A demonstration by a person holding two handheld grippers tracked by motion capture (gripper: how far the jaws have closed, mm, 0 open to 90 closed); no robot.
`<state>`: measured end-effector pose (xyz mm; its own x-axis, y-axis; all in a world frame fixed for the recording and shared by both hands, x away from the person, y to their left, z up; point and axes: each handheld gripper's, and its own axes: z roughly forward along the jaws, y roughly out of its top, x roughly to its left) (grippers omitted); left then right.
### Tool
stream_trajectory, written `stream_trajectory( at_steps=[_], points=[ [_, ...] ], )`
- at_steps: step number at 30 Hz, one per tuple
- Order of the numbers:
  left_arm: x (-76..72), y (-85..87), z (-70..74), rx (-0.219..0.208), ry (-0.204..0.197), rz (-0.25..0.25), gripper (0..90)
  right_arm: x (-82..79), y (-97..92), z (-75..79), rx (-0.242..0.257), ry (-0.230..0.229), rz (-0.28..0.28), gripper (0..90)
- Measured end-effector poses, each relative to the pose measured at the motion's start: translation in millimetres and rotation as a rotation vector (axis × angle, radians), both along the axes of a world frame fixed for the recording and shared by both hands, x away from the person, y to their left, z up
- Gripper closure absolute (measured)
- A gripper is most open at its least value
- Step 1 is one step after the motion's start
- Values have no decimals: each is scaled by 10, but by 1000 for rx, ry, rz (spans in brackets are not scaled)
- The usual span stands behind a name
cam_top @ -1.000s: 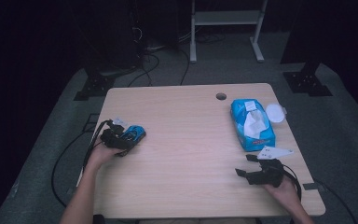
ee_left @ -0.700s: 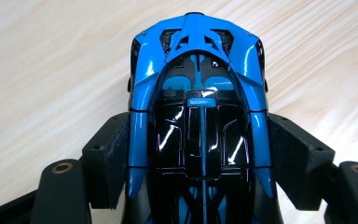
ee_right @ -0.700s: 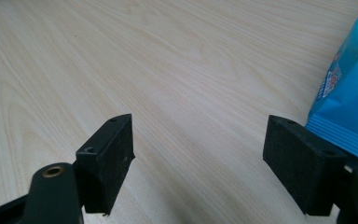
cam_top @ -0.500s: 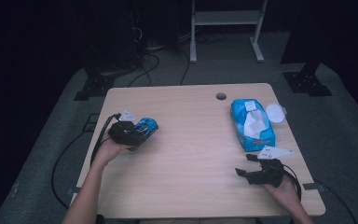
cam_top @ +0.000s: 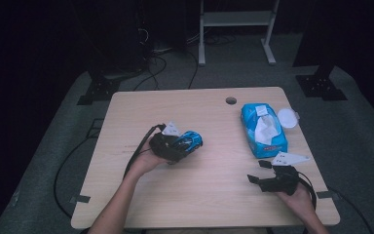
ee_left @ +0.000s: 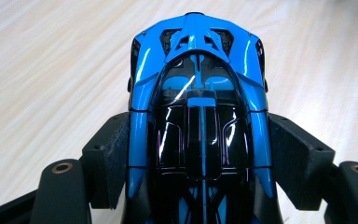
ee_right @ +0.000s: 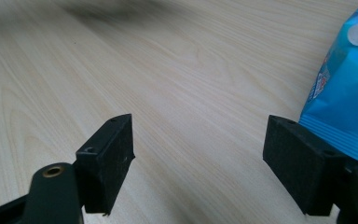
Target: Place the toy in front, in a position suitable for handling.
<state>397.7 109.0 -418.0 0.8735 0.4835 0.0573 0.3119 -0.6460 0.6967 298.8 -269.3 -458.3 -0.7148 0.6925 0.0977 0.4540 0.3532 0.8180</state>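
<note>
- A blue and black toy sports car (ee_left: pixel 198 121) sits clamped between the jaws of the left gripper (cam_top: pixel 173 145), carried over the left-centre of the pale wooden table (cam_top: pixel 209 204), well apart from the blue pack of wet wipes (cam_top: pixel 263 129) at the far right.
- In the left gripper view the black pads (ee_left: pixel 107 158) press both flanks of the car at about mid-body, the nose pointing away from the camera.
- The body looks like hard, glossy plastic: likely light and stiff, but slick under the pads, so a squeeze across the broad, flat sides seems safer than one on the tapering nose or the thin fins near the front.
- Whether the wheels touch the tabletop cannot be told; if they roll freely, the car may creep once set down.
- The right gripper (cam_top: pixel 262 176) rests near the table's right front corner, jaws wide apart and holding nothing, with the wipes pack just beside its right jaw.
</note>
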Motion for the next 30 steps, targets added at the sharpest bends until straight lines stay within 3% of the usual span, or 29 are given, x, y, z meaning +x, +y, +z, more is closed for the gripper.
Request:
stream_trajectory(
  at_steps=[4, 11, 23, 30],
  points=[
    [-42, -220, -43, 1, 3, -49, 281, -7, -2, 6, -2, -3, -1, 234],
    [-56, -474, -93, 10, 12, -82, 281, 3, -21, 3, 2, -4, -1, 234],
    [-68, -630, -218, 29, 43, -102, 281, 15, -17, -5, 2, 3, -5, 234],
    [-33, -662, -350, 81, 65, -116, 281, 24, -28, -11, 2, 7, -14, 234]
  ],
)
